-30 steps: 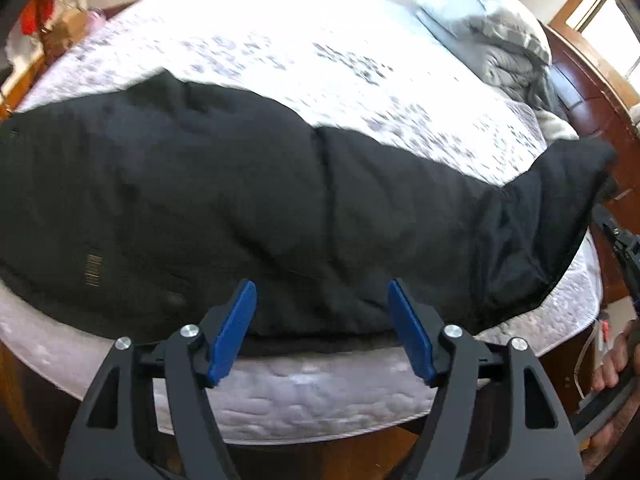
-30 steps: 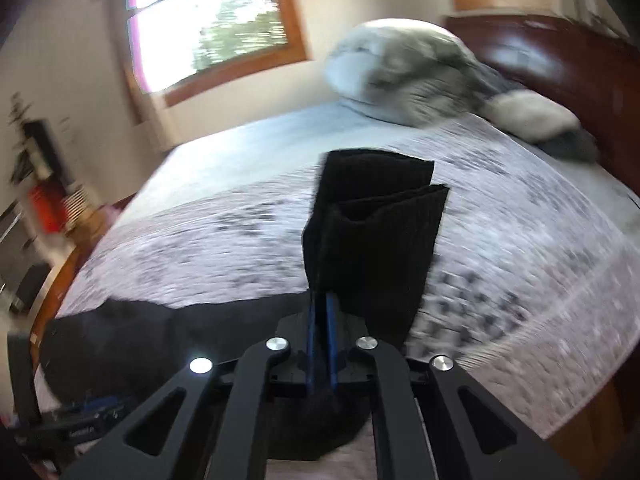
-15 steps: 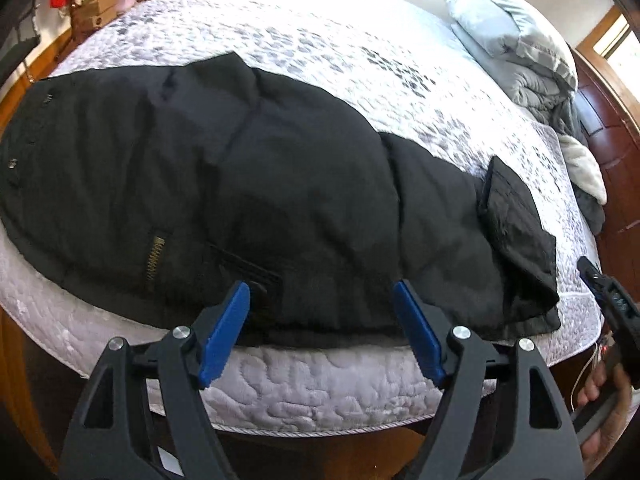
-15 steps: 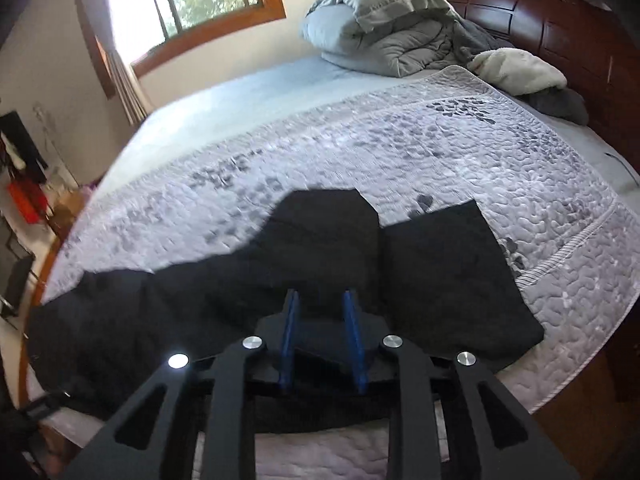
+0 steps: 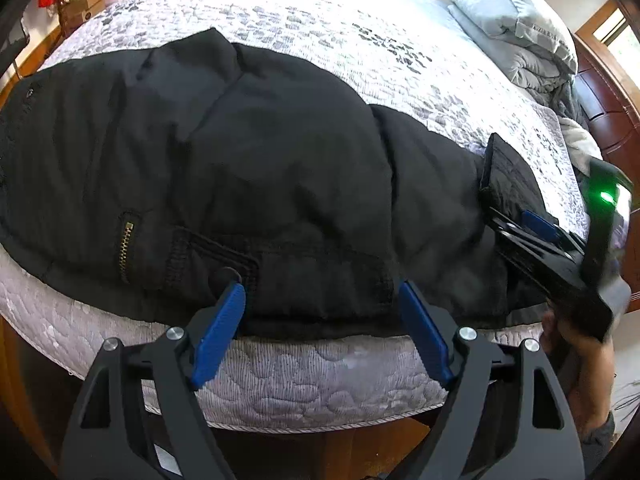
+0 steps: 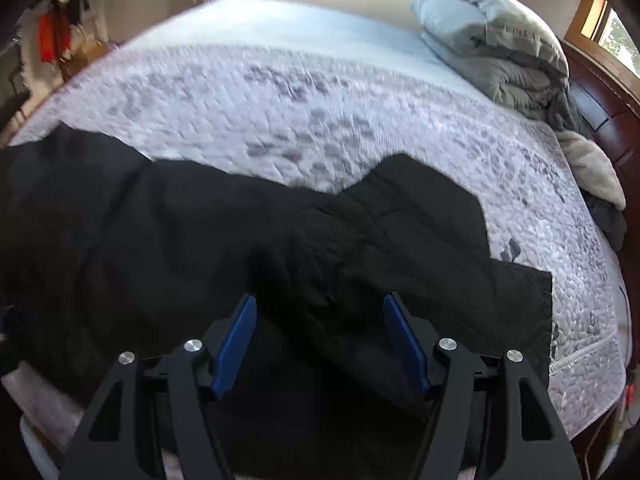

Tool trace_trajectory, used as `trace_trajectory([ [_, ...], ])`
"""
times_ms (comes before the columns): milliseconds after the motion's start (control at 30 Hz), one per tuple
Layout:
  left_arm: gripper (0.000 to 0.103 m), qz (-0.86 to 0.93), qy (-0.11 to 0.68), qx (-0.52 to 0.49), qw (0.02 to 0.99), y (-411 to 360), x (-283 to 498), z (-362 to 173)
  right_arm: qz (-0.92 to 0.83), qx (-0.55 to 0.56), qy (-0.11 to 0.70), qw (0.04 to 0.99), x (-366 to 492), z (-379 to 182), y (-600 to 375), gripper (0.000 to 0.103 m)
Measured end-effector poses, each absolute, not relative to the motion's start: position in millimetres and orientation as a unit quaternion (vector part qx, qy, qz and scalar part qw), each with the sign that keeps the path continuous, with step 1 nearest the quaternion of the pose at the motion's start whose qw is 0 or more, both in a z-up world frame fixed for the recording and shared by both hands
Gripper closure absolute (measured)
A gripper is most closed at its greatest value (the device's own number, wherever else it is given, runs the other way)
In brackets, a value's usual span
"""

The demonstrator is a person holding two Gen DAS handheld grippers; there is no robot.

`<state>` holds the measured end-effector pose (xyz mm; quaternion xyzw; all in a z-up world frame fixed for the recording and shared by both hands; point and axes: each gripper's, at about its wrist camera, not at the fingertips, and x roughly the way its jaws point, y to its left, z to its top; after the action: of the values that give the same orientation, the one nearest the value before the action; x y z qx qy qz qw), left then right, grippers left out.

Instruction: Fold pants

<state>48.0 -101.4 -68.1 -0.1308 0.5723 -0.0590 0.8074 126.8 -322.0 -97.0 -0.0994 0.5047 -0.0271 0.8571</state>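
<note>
The black pants (image 5: 256, 184) are lying flat along the near edge of the bed (image 5: 320, 376), stretching from the left side of the left wrist view to the right. The zipper (image 5: 126, 248) and a pocket are showing at the lower left. At the right end the leg hems (image 6: 460, 240) are lying partly doubled over on the quilt, as the right wrist view shows in its centre right.

The left gripper (image 5: 320, 320) is hanging at the bottom centre of its view, its 2 blue pads (image 5: 218, 332) spreading apart, tips over the near edge of the pants but pressing on nothing. The right gripper (image 6: 320, 332) is also spreading its jaws; dark cloth is lying between and under the pads (image 6: 236, 344), yet they are not pinching it, so it looks released. A hand (image 5: 580, 344) is gripping that tool at the lower right of the left view.

Judging by this, the pants seem laid out lengthwise with 1 leg over the other, though I cannot tell for sure. The crosswise folds, bringing hems toward the waist, are looking not yet done. A folded duvet (image 6: 500, 48) is sitting at the upper right.
</note>
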Motion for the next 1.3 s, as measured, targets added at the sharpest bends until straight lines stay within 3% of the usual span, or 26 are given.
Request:
trace_trajectory([
  [167,0.023,-0.059,0.577,-0.132,0.804,-103,51,-72,-0.046,-0.127,0.529,0.838,136,-114,-316,0.031],
  [233,0.022,-0.060,0.578,-0.133,0.803,-104,51,-72,-0.057,-0.105,0.529,0.840,139,-114,-324,0.061],
  [300,0.021,-0.063,0.579,-0.129,0.803,-107,50,-72,-0.061,-0.057,0.533,0.842,139,-110,-337,0.079],
  [333,0.021,-0.063,0.579,-0.128,0.803,-108,50,-72,-0.065,-0.039,0.529,0.845,137,-107,-343,0.086],
  [433,0.021,-0.058,0.578,-0.127,0.804,-110,51,-74,-0.067,0.021,0.514,0.855,127,-94,-367,0.089],
  [800,0.021,-0.066,0.542,-0.095,0.833,-177,83,-62,-0.150,0.157,0.426,0.878,54,-35,-476,0.090],
  [1033,0.021,-0.073,0.536,-0.066,0.839,-218,94,-62,-0.224,0.190,0.428,0.855,18,-49,-539,0.089],
  [1067,0.021,-0.073,0.534,-0.060,0.840,-221,93,-62,-0.236,0.195,0.432,0.848,13,-55,-549,0.088],
  [1133,0.021,-0.075,0.535,-0.052,0.840,-224,92,-64,-0.262,0.197,0.440,0.836,4,-64,-562,0.064],
  [1300,0.021,-0.077,0.552,-0.044,0.829,-230,89,-72,-0.279,0.263,0.446,0.809,-28,-87,-600,0.047],
])
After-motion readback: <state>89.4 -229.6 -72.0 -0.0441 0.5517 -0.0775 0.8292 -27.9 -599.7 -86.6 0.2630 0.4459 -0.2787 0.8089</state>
